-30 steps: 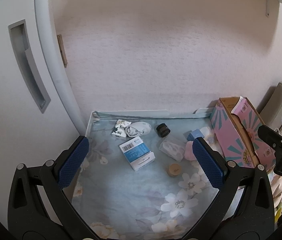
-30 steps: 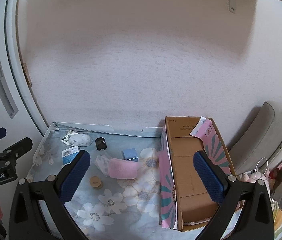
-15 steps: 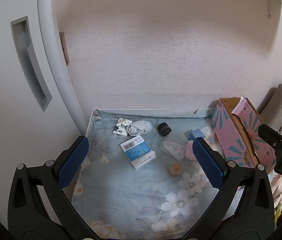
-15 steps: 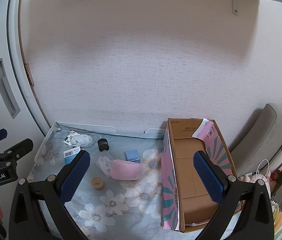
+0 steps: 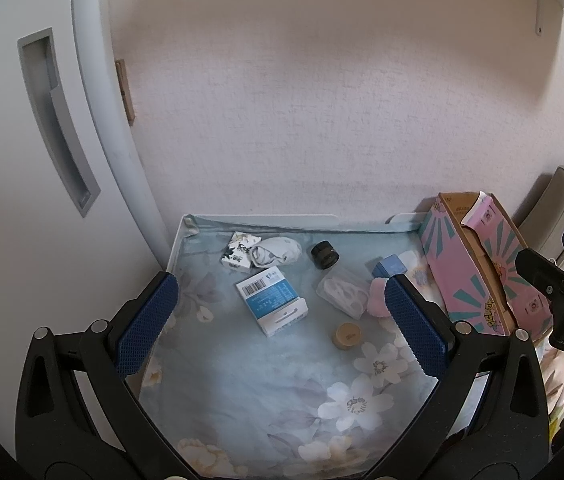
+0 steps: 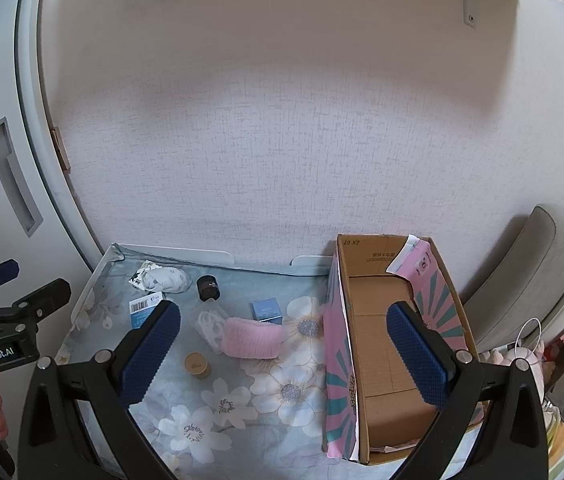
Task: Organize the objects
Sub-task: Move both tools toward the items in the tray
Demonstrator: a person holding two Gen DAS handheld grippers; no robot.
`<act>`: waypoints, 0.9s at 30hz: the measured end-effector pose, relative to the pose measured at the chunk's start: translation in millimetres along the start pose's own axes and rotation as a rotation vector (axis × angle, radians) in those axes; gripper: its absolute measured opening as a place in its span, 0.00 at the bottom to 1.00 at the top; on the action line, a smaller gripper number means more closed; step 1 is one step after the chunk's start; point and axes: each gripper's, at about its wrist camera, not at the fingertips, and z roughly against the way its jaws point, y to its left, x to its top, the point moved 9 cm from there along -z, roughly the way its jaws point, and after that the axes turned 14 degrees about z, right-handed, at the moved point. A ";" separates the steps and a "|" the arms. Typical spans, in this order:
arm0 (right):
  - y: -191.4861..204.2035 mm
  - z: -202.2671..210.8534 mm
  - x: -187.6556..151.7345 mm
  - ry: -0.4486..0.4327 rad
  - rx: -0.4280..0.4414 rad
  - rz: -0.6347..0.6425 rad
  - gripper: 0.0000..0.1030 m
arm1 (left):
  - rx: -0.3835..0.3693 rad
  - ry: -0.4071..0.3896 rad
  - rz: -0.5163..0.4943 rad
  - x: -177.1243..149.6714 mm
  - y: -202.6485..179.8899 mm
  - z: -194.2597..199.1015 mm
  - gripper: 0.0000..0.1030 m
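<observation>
Blue-white box (image 5: 272, 301) lies beyond left gripper (image 5: 280, 320).

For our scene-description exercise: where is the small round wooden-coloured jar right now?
The small round jar stands on the floral cloth in the right wrist view, left of the cardboard box, just in front of the pink fluffy item and the clear packet.

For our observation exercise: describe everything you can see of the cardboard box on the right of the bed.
The cardboard box is a long, open-topped carton, plain brown inside, pink outside with teal sunburst stripes. A pink flap with a white edge folds over its far right corner. It looks empty. It rests on the floral sheet, its far end near the wall, apart from the small items to its left.
</observation>
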 end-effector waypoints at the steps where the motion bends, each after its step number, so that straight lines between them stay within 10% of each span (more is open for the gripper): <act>1: -0.5 -0.1 0.1 0.000 0.001 0.000 0.99 | 0.001 0.001 0.000 -0.2 -0.3 0.0 1.00; 27: -1.4 -2.5 2.6 -0.014 0.040 0.022 0.99 | 0.042 -0.035 0.035 11.2 18.9 5.2 1.00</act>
